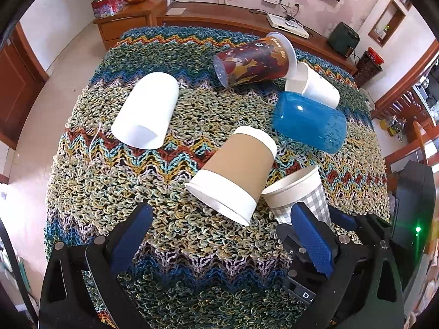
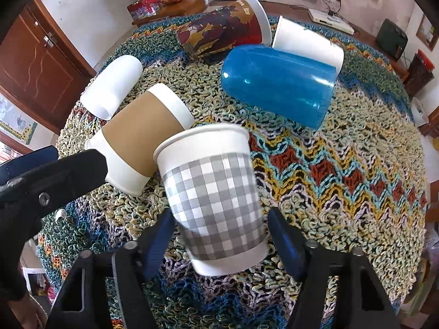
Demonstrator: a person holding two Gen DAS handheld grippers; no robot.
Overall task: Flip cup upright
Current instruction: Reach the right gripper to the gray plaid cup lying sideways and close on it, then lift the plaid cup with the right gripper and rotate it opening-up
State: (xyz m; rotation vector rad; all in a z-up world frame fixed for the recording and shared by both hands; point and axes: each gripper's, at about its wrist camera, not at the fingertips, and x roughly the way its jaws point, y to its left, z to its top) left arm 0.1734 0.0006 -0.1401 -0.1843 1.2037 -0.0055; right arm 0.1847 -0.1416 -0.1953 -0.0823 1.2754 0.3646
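Note:
A grey-checked paper cup (image 2: 214,200) stands nearly upright, rim up, between the blue fingers of my right gripper (image 2: 219,233), which closes on its lower part. The same cup (image 1: 301,192) shows at the right of the left wrist view, with the right gripper's blue fingers (image 1: 310,235) in front of it. My left gripper (image 1: 219,219) is open and empty above the knitted cloth (image 1: 170,235), just short of a brown-sleeved cup (image 1: 236,172) lying on its side.
Several other cups lie on their sides: a plain white one (image 1: 145,109), a blue plastic one (image 1: 310,120), a red patterned one (image 1: 255,60) and a white one (image 1: 315,85) behind it. A wooden cabinet (image 1: 238,16) stands beyond the table.

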